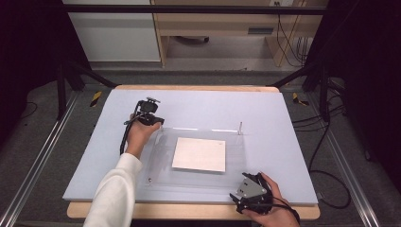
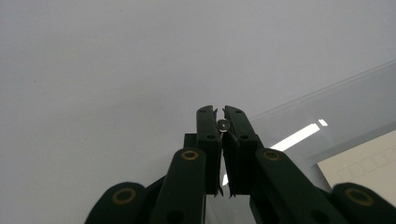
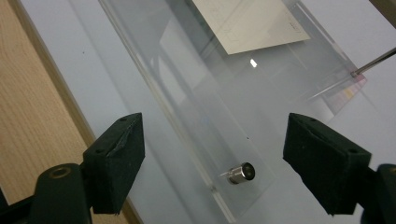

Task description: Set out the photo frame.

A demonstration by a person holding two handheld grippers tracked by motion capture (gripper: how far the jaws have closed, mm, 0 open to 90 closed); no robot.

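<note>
We see a wooden table (image 1: 198, 211) under a pale blue mat (image 1: 283, 123); cabinets (image 1: 113, 33) and cables (image 1: 288, 42) behind.

– How many clear sheets (image 1: 161, 163) on the mat (image 1: 283, 142)?
– One, with one paper (image 1: 199, 154) on it.
– Studs?
– Three: far right corner (image 1: 240, 127), near left (image 1: 149, 179), near right (image 3: 241, 173).

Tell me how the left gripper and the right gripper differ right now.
The left gripper has its jaws pinched on a small metal pin at the clear sheet's far corner; the right gripper has its jaws wide apart with nothing between its pads. The left gripper sits at the sheet's far left corner, the right gripper at its near right corner, above another metal pin. Both are black and hand-held.
</note>
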